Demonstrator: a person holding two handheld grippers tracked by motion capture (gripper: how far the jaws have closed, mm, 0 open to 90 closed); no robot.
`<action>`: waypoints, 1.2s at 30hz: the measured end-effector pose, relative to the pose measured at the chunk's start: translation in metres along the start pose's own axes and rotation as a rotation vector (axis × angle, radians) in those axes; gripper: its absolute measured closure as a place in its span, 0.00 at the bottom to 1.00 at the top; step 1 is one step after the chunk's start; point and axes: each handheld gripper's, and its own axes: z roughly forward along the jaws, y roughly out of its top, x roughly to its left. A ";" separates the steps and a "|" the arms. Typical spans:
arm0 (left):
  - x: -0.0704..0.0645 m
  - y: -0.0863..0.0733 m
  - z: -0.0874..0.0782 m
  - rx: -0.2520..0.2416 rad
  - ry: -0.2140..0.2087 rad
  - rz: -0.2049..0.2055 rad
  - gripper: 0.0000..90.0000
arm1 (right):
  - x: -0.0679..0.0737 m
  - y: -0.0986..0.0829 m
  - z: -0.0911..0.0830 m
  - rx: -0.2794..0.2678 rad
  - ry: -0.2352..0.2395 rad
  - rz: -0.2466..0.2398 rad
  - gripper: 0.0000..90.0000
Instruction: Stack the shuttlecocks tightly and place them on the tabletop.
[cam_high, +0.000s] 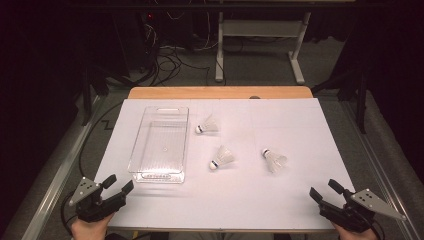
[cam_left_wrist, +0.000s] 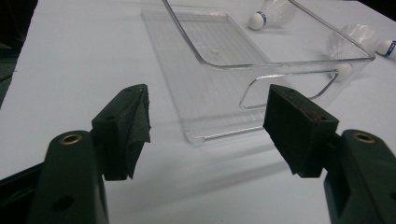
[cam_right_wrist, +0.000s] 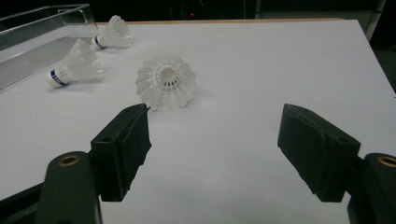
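- Left hand-held gripper (cam_high: 120, 186) at the near left corner of the white-covered table (cam_high: 280, 200), jaws spread wide, nothing between them, gripped from below by a hand (cam_high: 90, 227).
- Right hand-held gripper (cam_high: 326, 191) at the near right corner, jaws likewise wide apart and empty.
- Clear rectangular plastic bin (cam_high: 161, 144) with cut-out handles on the left half of the table, lengthwise away from the person, nothing inside it.
- Seen along the left hand-held gripper's jaws: near end of the clear bin (cam_left_wrist: 261, 65) just ahead, its handle slot facing the camera.
- Three white feathered shuttlecocks with blue-banded cork tips lying on their sides, right of the bin, none touching another.
- Far shuttlecock (cam_high: 208, 125) just beside the bin's far right edge, cork toward the bin.
- Middle shuttlecock (cam_high: 222, 157) near the table's centre, cork toward the near edge.
- Right shuttlecock (cam_high: 274, 160) nearest the right hand-held gripper, yet well apart from it.
- From the right gripper view: right shuttlecock (cam_right_wrist: 165, 81) ahead of the left-hand jaw, open skirt facing the camera; the other two (cam_right_wrist: 77, 65) (cam_right_wrist: 112, 33) farther off beside the bin (cam_right_wrist: 42, 32).
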 end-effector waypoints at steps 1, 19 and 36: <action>0.000 0.000 0.000 -0.001 0.000 -0.003 0.36 | 0.000 0.000 0.000 0.005 0.002 -0.008 0.29; -0.008 0.001 0.000 0.030 -0.039 0.024 0.36 | 0.002 0.000 0.002 0.022 0.012 -0.015 0.29; -0.025 0.002 -0.005 0.044 -0.081 0.046 0.36 | 0.001 0.000 0.003 0.022 0.007 -0.016 0.29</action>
